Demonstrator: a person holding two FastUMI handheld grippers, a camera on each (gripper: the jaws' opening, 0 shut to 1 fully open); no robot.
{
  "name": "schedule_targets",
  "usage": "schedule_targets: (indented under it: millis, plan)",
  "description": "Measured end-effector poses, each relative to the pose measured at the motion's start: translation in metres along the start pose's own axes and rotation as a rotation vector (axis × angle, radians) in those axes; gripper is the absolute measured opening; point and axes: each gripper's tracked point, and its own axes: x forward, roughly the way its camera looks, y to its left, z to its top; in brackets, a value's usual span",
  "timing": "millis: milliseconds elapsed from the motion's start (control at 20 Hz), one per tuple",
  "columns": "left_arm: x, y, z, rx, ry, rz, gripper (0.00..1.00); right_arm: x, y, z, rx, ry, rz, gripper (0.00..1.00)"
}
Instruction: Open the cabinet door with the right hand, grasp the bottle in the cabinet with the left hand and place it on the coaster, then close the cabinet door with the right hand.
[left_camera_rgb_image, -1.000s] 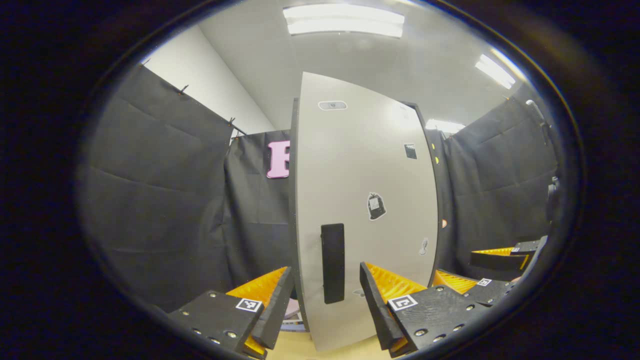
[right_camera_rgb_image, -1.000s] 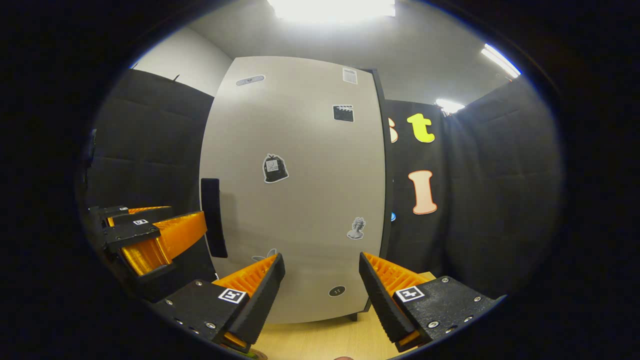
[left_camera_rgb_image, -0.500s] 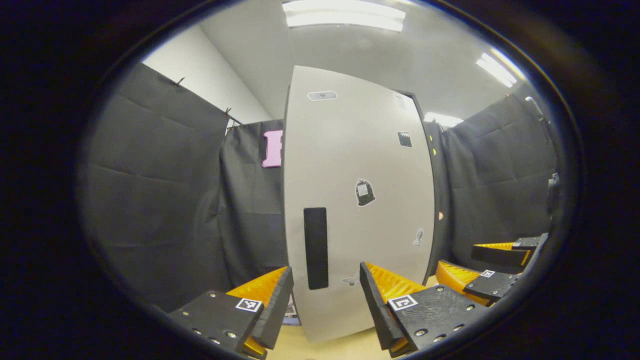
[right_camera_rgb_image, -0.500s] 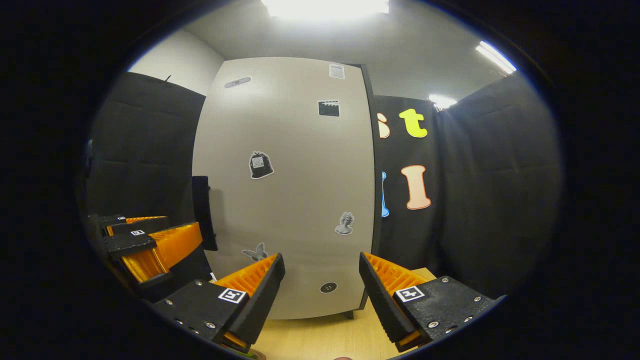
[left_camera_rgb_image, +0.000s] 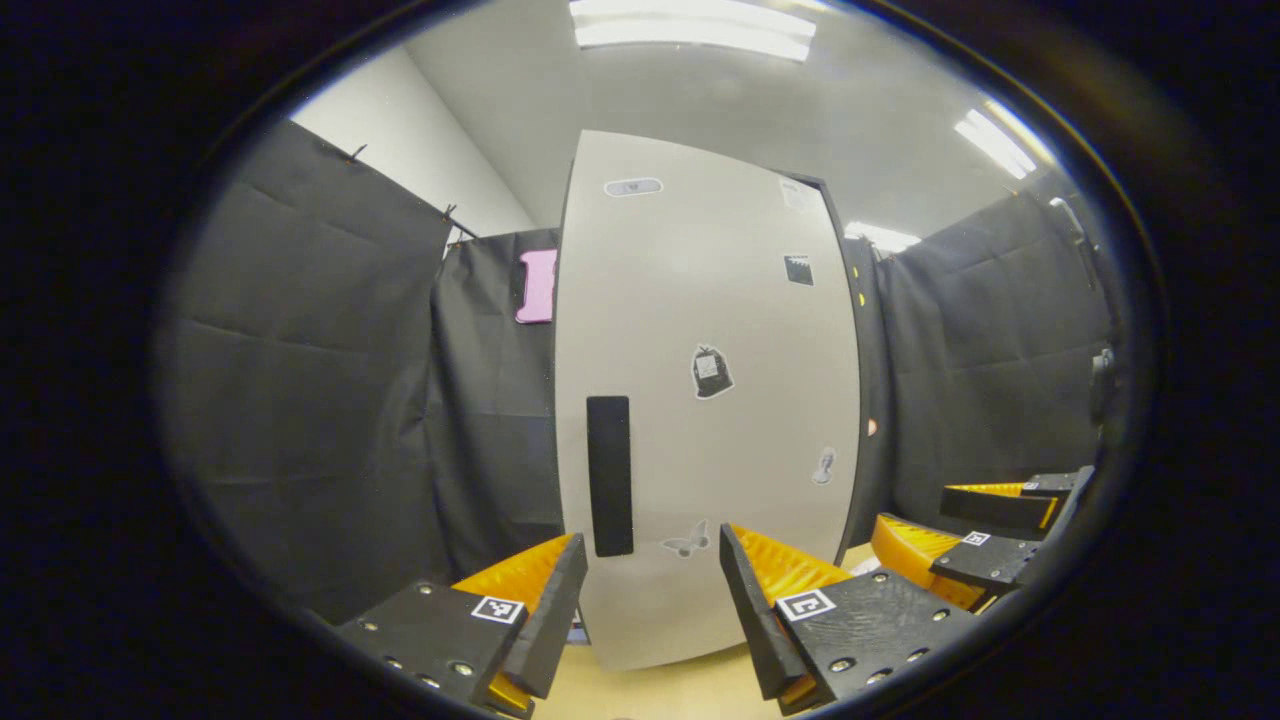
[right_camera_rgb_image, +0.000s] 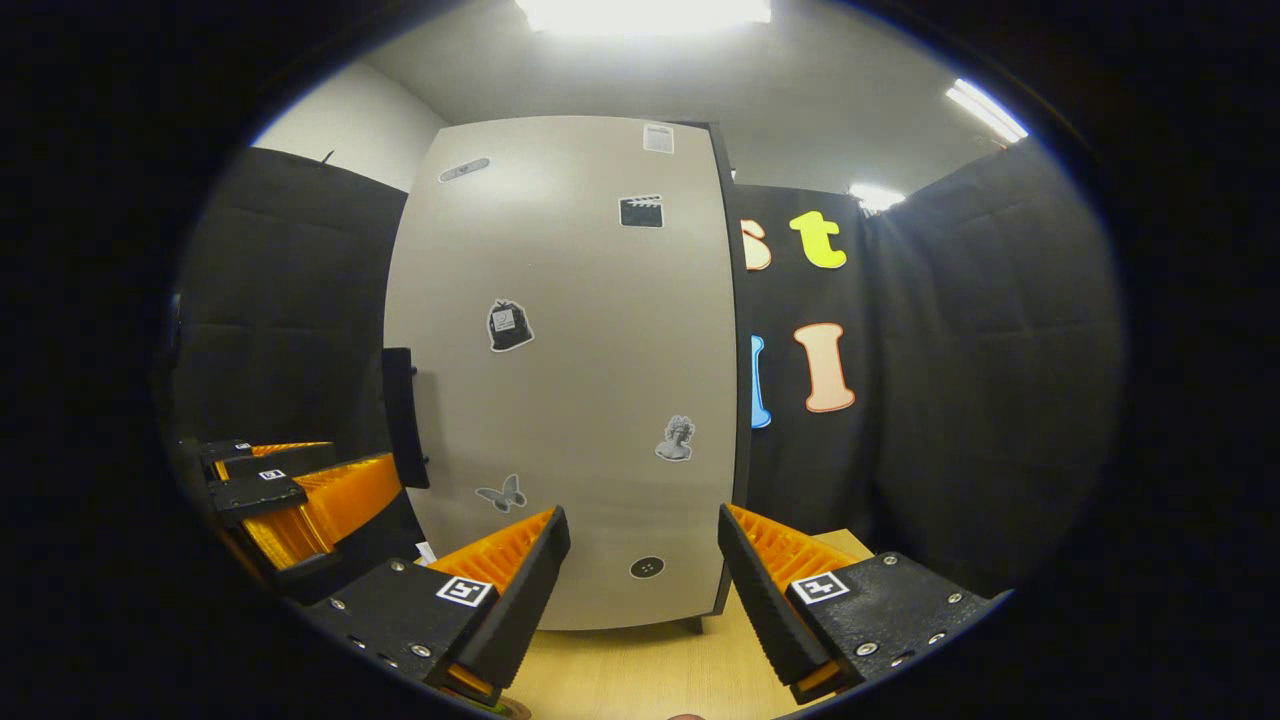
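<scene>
Facing the closed cabinet door (right_camera_rgb_image: 560, 370), the right gripper (right_camera_rgb_image: 640, 590) has its fingers apart and holds nothing; the left gripper (left_camera_rgb_image: 650, 610) is likewise spread and empty. To open well, I think the right one should reach the dark handle (right_camera_rgb_image: 400, 415) at the door's left edge, close squarely on it, and pull along the hinge arc. Presumably the bottle is behind the door.

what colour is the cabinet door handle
Black, on a pale grey door; the handle shows best in the left gripper view.
</scene>
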Motion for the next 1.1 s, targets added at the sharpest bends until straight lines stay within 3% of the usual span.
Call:
schedule_targets:
  millis: [350, 400, 450, 1100]
  plan:
    - [0.0017, 0.0029, 0.0030, -0.007, -0.009, -0.006, 0.76, 0.0028, -0.0042, 0.0036, -0.003, -0.001, -0.016, 0.93]
    - [0.0016, 0.0033, 0.0017, -0.006, -0.007, -0.006, 0.79, 0.0032, -0.0038, 0.0045, -0.005, -0.001, -0.014, 0.93]
    - [0.0022, 0.0031, 0.0020, -0.006, -0.006, -0.007, 0.76, 0.0024, -0.0034, 0.0044, -0.007, -0.001, -0.014, 0.93]
    - [-0.0041, -0.0023, -0.0001, -0.011, -0.008, -0.046, 0.76, -0.0019, 0.0031, 0.0027, 0.013, 0.011, 0.012, 0.93]
